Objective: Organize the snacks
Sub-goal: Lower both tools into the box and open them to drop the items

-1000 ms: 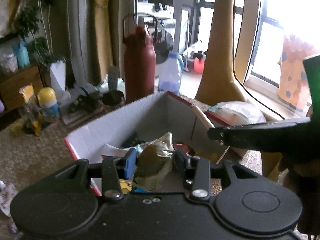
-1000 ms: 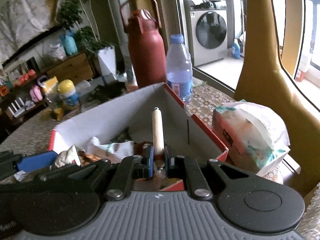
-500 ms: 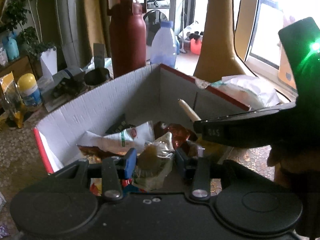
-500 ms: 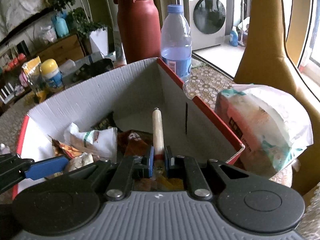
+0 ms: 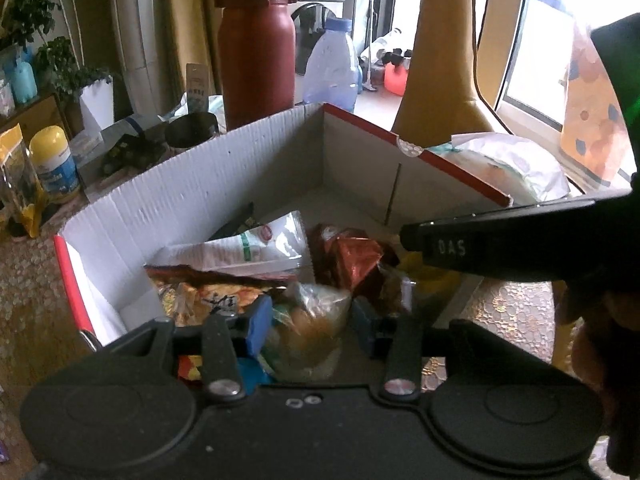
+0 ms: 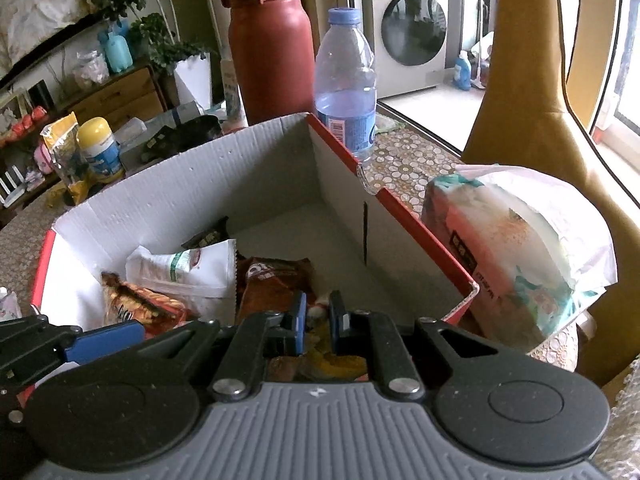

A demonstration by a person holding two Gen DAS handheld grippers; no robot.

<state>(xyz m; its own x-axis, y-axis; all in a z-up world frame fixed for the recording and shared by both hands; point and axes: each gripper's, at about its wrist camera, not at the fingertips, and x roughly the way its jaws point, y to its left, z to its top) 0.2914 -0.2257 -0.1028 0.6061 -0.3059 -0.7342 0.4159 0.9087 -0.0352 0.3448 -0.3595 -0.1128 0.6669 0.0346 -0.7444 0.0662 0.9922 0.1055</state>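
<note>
Snacks sit heaped in the cardboard box [image 6: 192, 196] on our patterned table [image 6: 404, 160]: a white packet [image 6: 188, 276], a brown one [image 6: 272, 284] and an orange one [image 5: 208, 288]. Our left gripper [image 5: 310, 322] is opening its jaws around a clear wrapped snack [image 5: 308, 324] over the box; our right gripper [image 6: 318, 322] is clenched nearly closed, and we cannot tell whether it holds anything

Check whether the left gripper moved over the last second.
Yes. The left gripper has come down toward the cardboard box: its far corner sits higher in view and more of its inside shows. Jaws are opening, a snack packet between them.
</note>
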